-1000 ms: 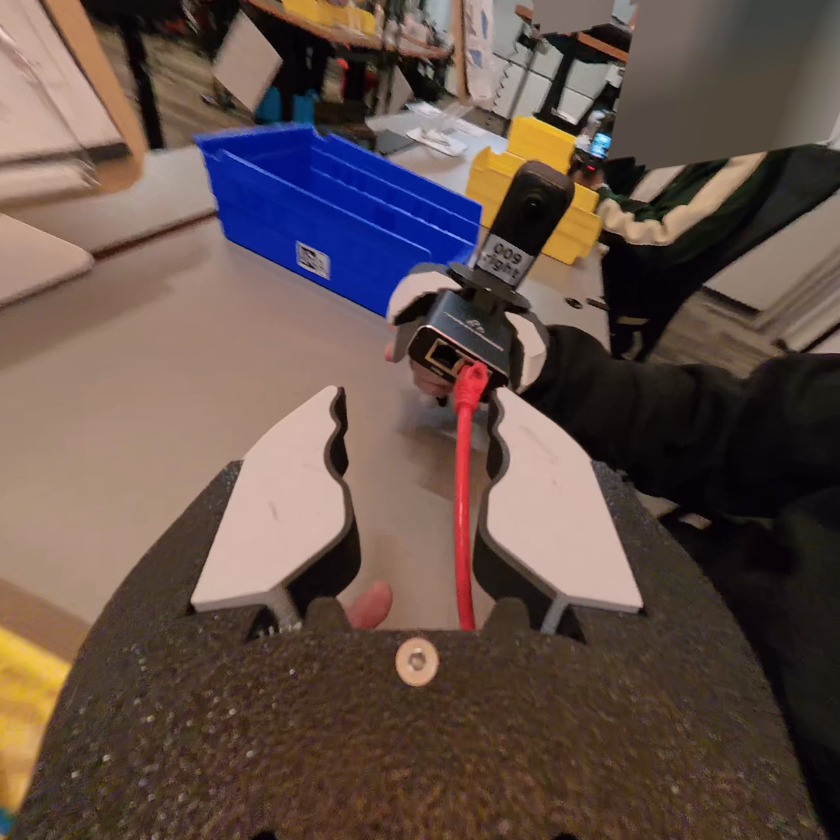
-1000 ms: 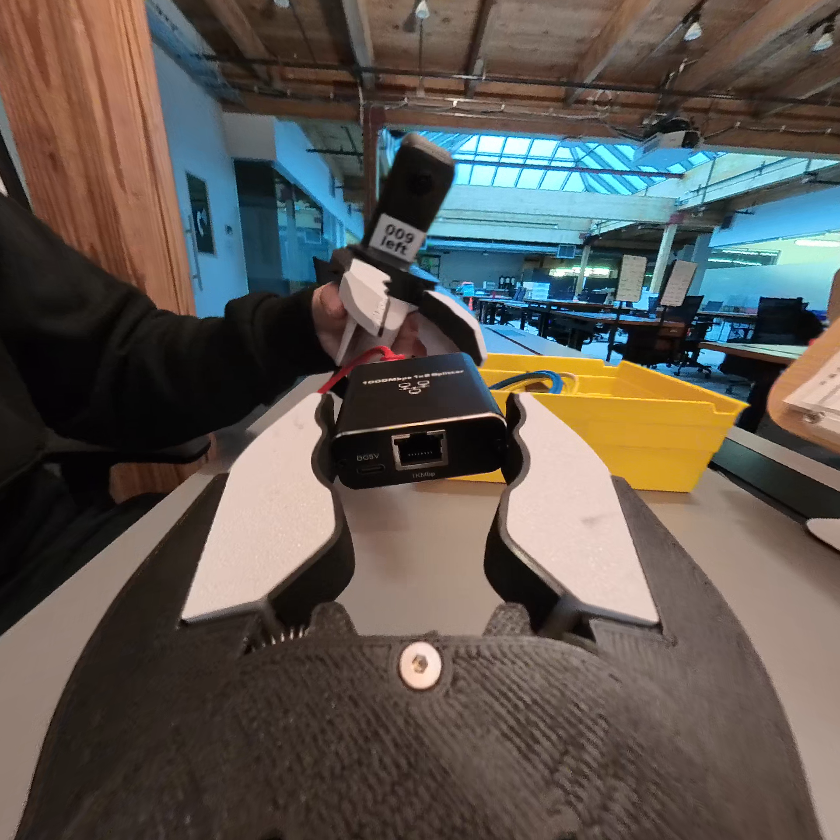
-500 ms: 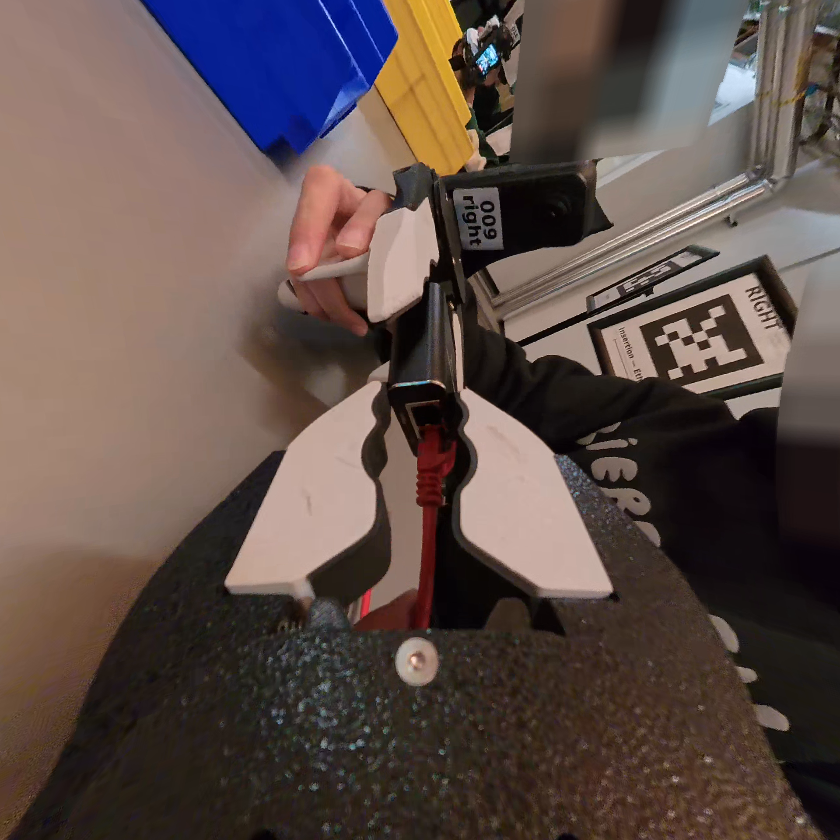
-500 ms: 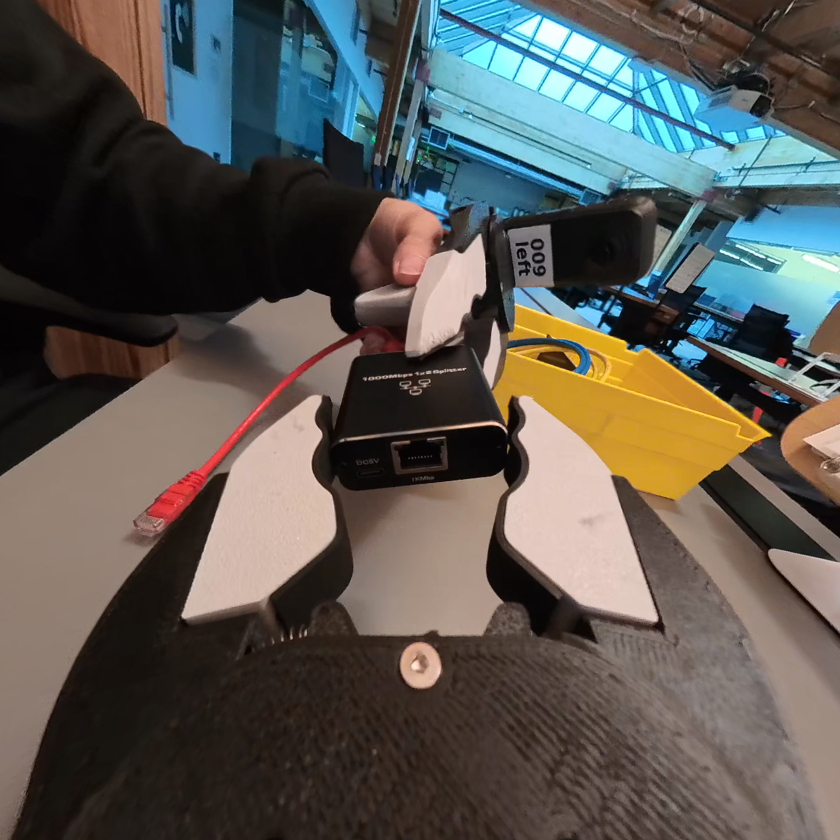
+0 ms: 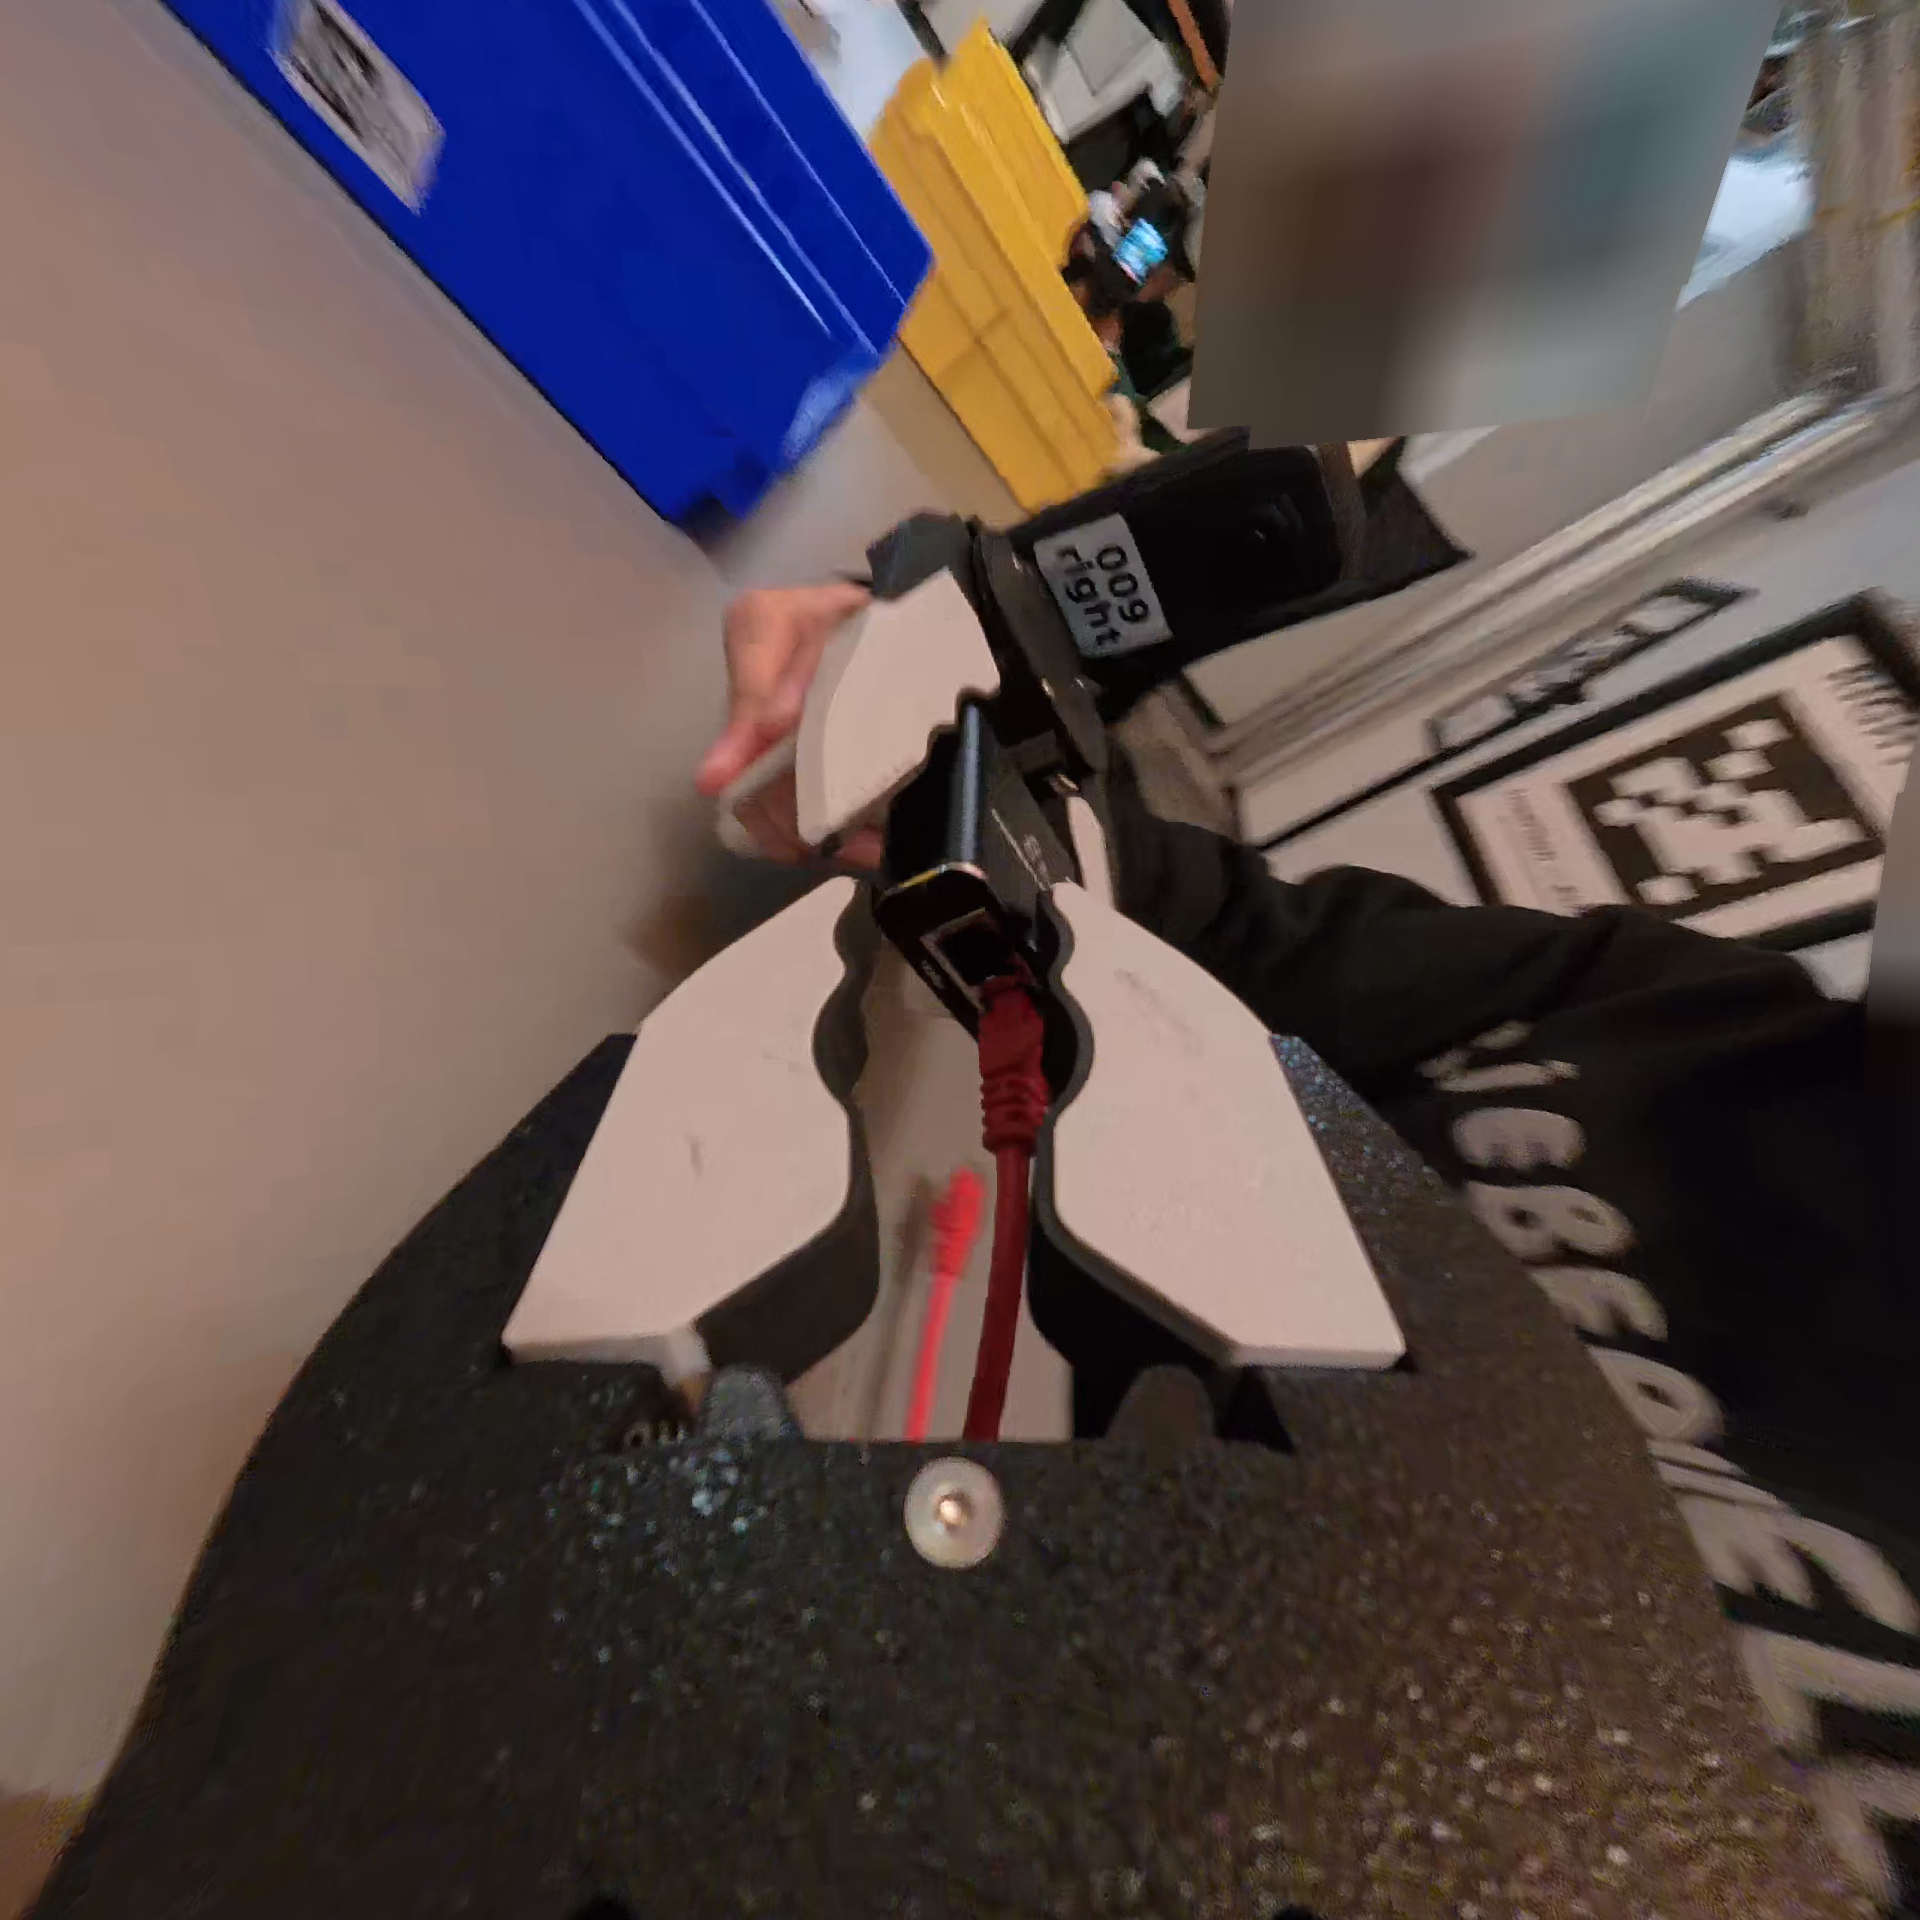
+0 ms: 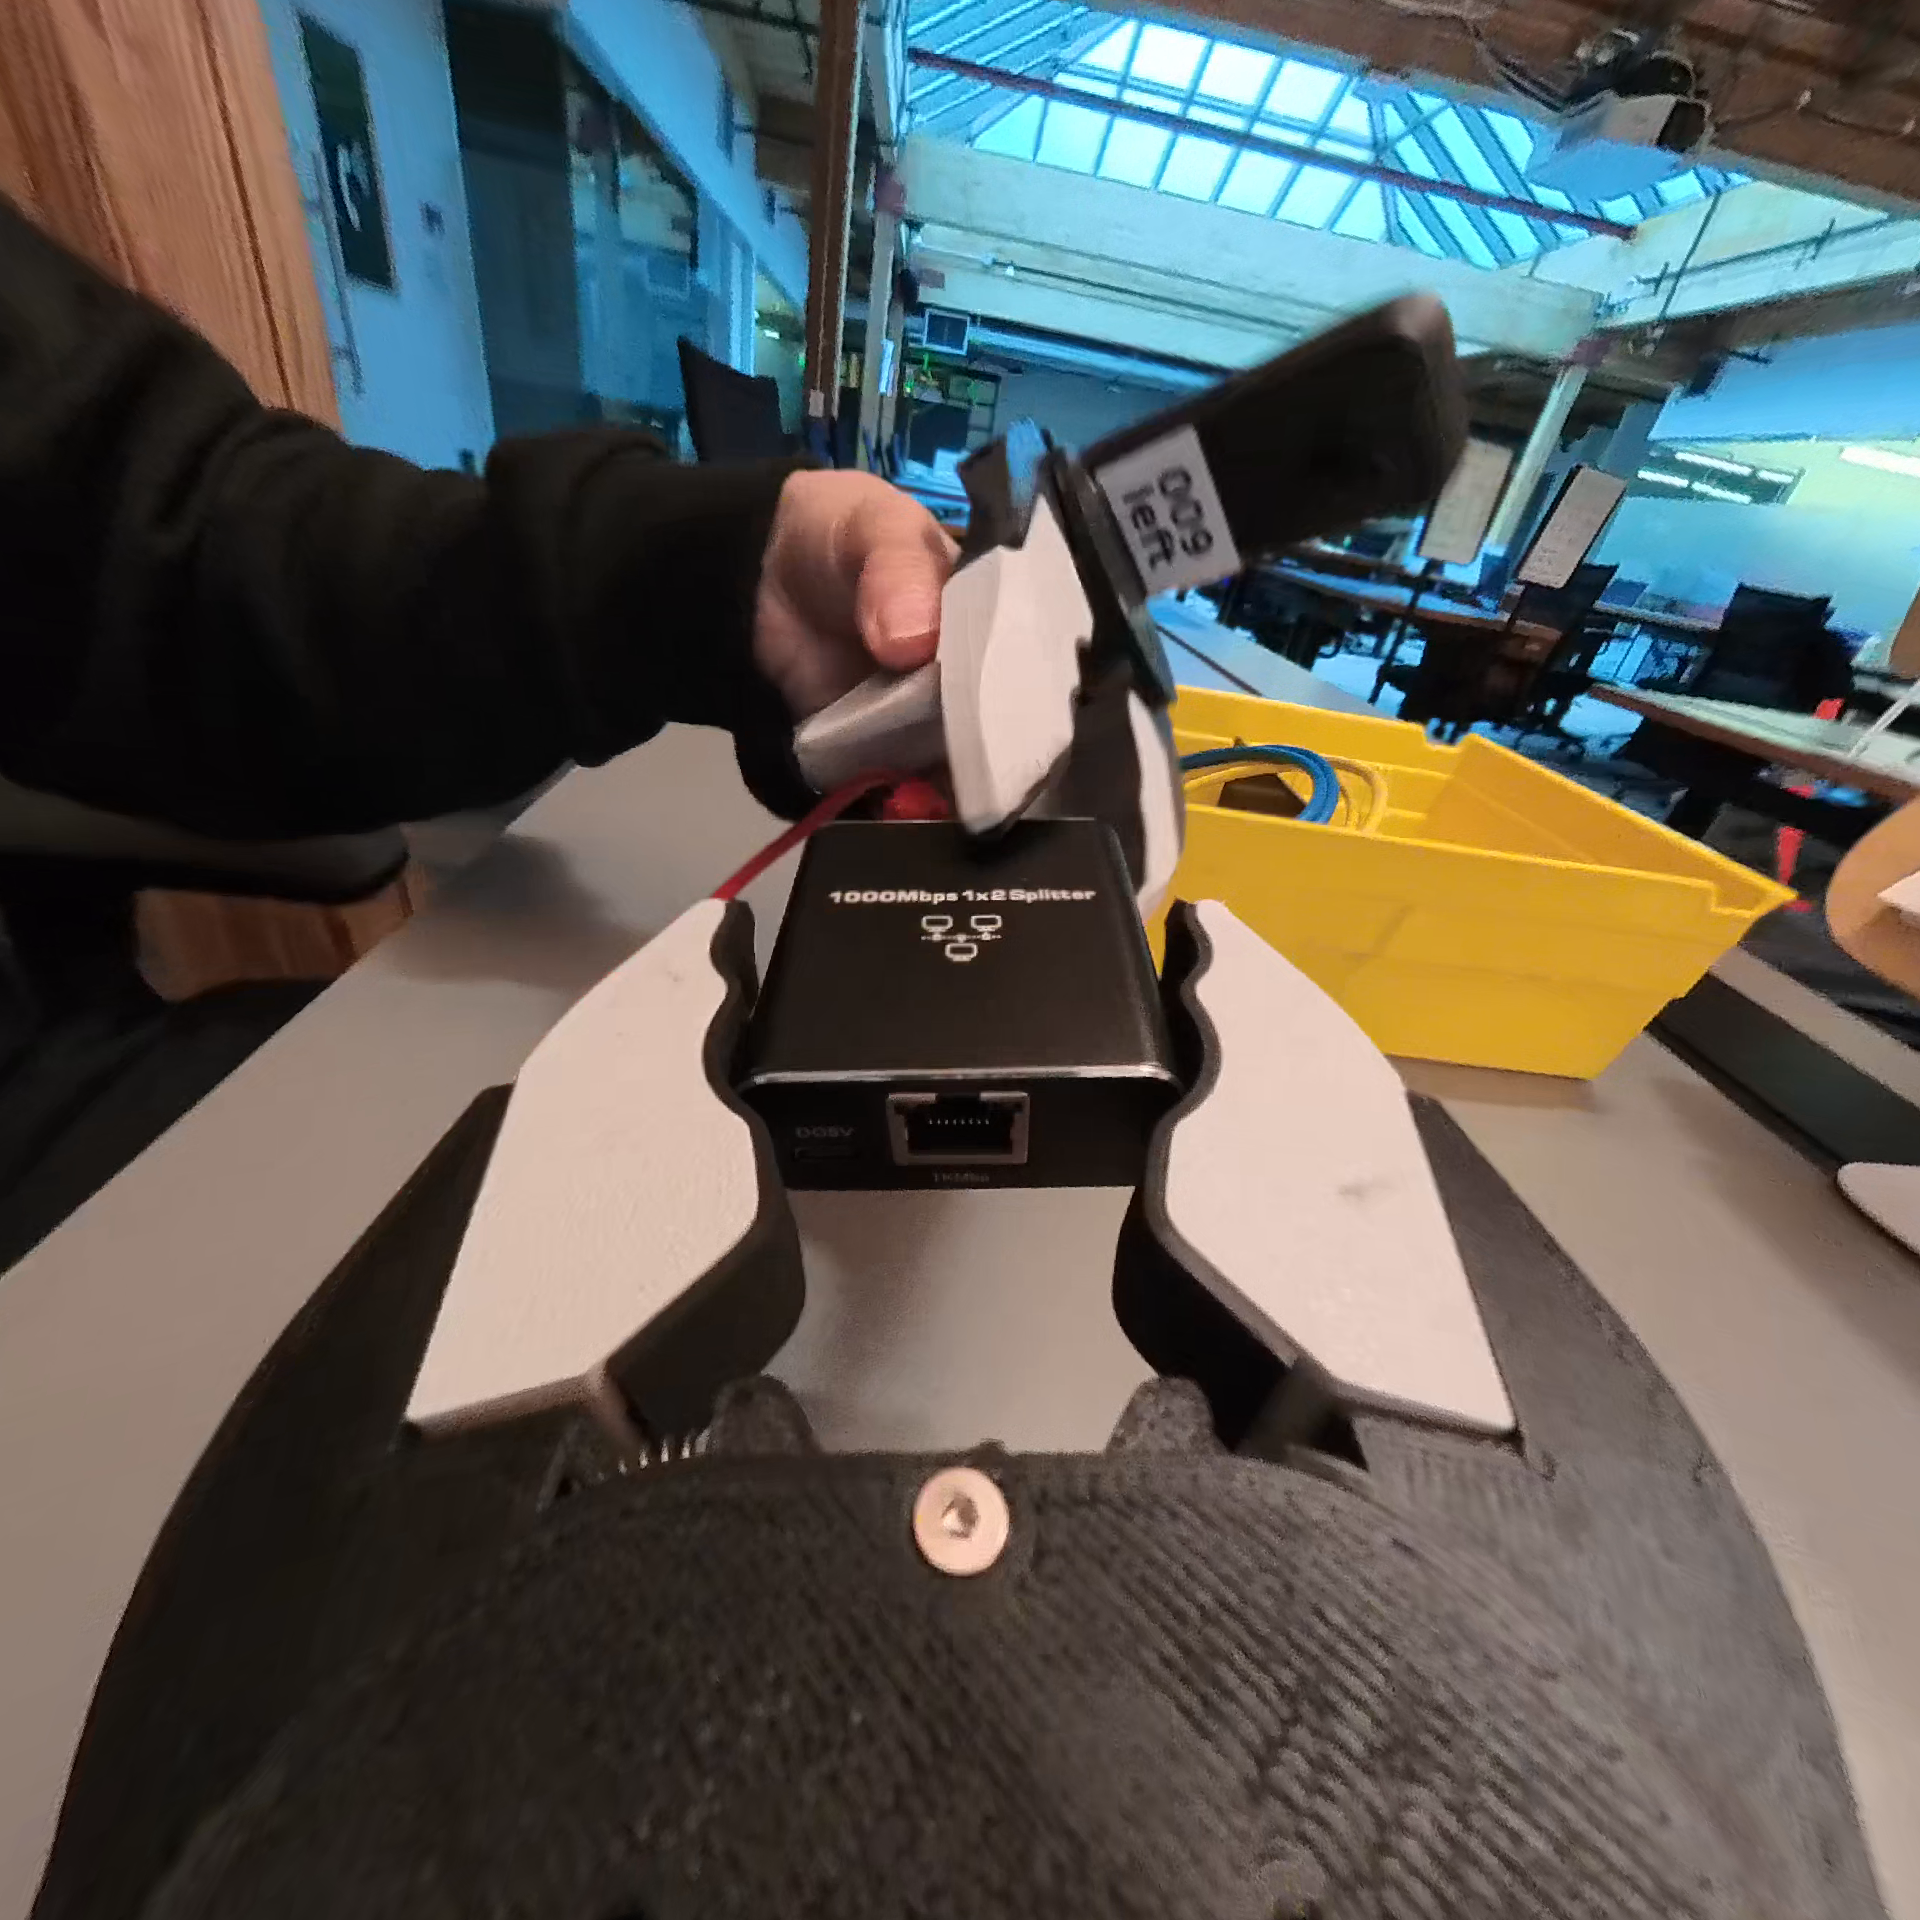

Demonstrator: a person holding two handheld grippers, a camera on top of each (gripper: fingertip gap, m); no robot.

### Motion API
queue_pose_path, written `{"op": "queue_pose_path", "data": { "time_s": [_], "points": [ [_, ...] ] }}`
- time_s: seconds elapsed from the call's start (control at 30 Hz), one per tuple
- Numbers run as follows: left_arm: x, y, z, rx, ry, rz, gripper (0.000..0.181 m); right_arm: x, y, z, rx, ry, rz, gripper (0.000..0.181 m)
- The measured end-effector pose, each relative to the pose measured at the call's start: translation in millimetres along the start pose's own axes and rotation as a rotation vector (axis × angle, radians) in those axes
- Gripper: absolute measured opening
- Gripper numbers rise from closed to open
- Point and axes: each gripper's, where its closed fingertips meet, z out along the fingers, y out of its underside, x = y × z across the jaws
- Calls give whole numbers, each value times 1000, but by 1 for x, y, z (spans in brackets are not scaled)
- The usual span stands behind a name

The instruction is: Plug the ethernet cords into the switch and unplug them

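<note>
Blue bin [image 5: 623, 208] appears only beyond left gripper [image 5: 951, 935].

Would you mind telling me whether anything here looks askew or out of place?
Nothing looks damaged. The black switch sits squarely in the right gripper, and the red cord enters one port; the left gripper is rolled sideways around its plug.

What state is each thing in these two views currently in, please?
switch: clamped by its sides in the right gripper, near port empty.
right gripper: shut on the switch.
red cord: plug at a far-side port, next to an empty one; full seating unclear.
left gripper: fingers around the red plug; grip unclear.
yellow bin: on the table, holding blue cable.
</note>
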Motion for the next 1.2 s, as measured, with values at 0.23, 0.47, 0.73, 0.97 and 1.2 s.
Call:
{"op": "queue_pose_path", "data": {
  "time_s": [0.23, 0.47, 0.73, 0.97, 1.2],
  "points": [
    [9, -76, -102, 475, -351, 293, 33, 28, -18, -33, 187, 44, 168, 77],
    [-93, -20, -202, 176, -1015, 127, 38, 43, -12, -55, 243, 37, 216, 77],
    [-155, 12, -175, -29, -1073, 51, 38, 41, -11, -54, 247, 14, 222, 76],
    [-145, 0, -175, 119, -919, 3, 8, 40, -12, -54, 246, 4, 219, 76],
    [-76, -37, -220, 491, -799, 38, 5, 40, -12, -55, 254, -5, 225, 76]
  ]
}}
